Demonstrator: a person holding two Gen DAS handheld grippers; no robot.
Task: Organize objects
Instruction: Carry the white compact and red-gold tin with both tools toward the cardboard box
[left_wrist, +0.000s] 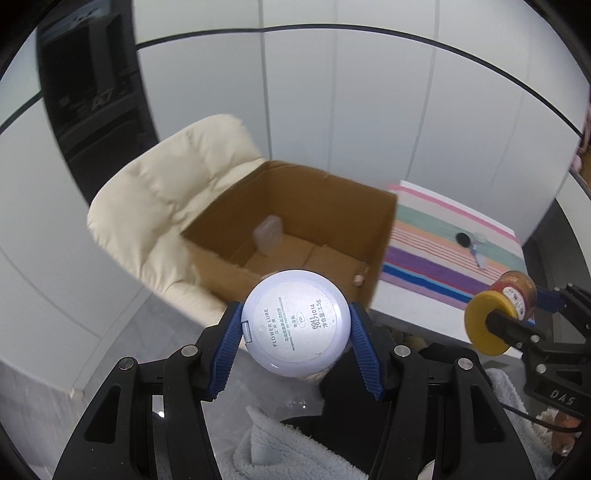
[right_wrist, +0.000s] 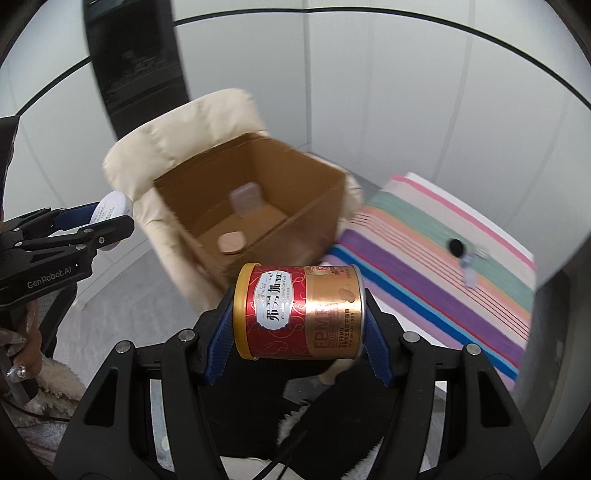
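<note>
Clamped between the blue pads of the left gripper (left_wrist: 297, 326) is a round white compact (left_wrist: 297, 323), its labelled face turned toward the lens, held edge to edge. Beside it, the right gripper (right_wrist: 299, 314) grips a red-and-gold can (right_wrist: 299, 312) lying sideways, one pad on the yellow lid end and one on the metal base. Neither object hangs loose; both sets of pads press on what they carry.

Beyond the claws sits an open cardboard box (left_wrist: 380, 236) resting on a cream padded chair (left_wrist: 155, 206). Inside it a small translucent container (left_wrist: 267, 234) leans near the back, and a tan rounded piece (right_wrist: 231, 242) lies on the floor of the box; what that piece is I cannot say for sure through the blur. To the right of the box, a striped cloth (right_wrist: 424, 251) carries a small black round item (right_wrist: 456, 246).

The step in hand looks like carrying both things to the box. Doing it well means bringing each claw over the open top, clear of the near wall, and lowering before letting go, so the can does not roll and the compact does not land on the items already inside. Bare floor on the near side seems the safer spot.
</note>
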